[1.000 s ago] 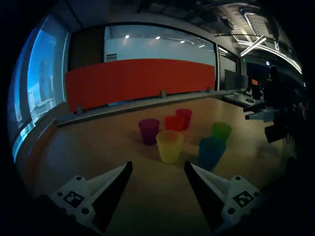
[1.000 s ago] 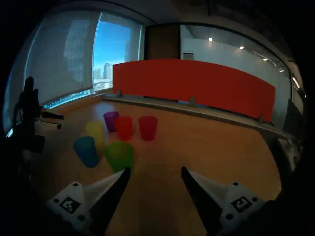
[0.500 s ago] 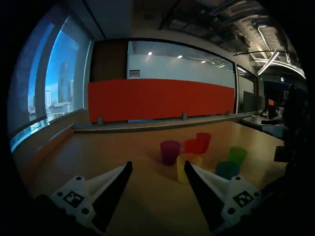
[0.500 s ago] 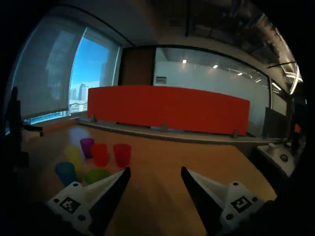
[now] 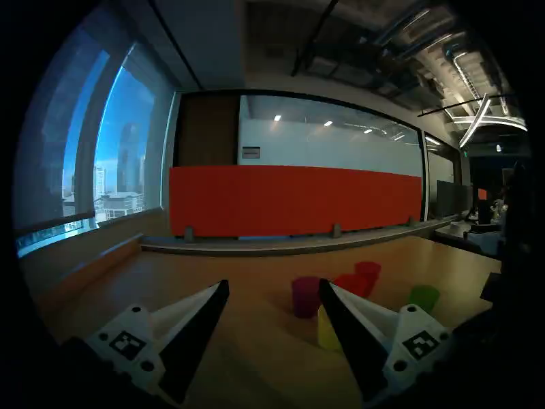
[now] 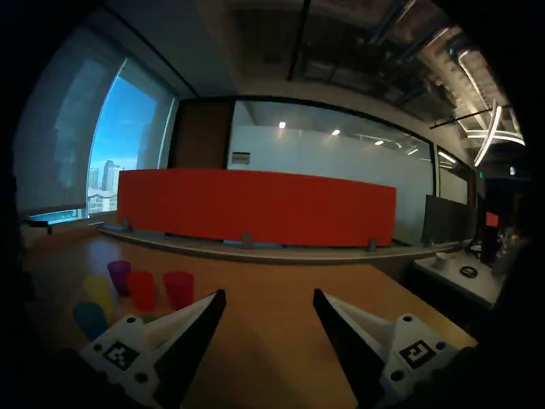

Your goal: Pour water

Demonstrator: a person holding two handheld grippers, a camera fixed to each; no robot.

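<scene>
Cups (image 5: 306, 296) just beyond left gripper (image 5: 273, 284) tips (jaws apart, empty); right gripper (image 6: 268, 294) likewise.

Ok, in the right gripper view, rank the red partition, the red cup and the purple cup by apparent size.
1. red partition, by far.
2. red cup.
3. purple cup, which looks slightly smaller but stands farther off, so the two cups may really match.

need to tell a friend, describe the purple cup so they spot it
A long red partition lines the wooden table's far edge. Before it stands a cluster of coloured cups; the purple cup is the only purple one, beside the orange-red cup.
</scene>
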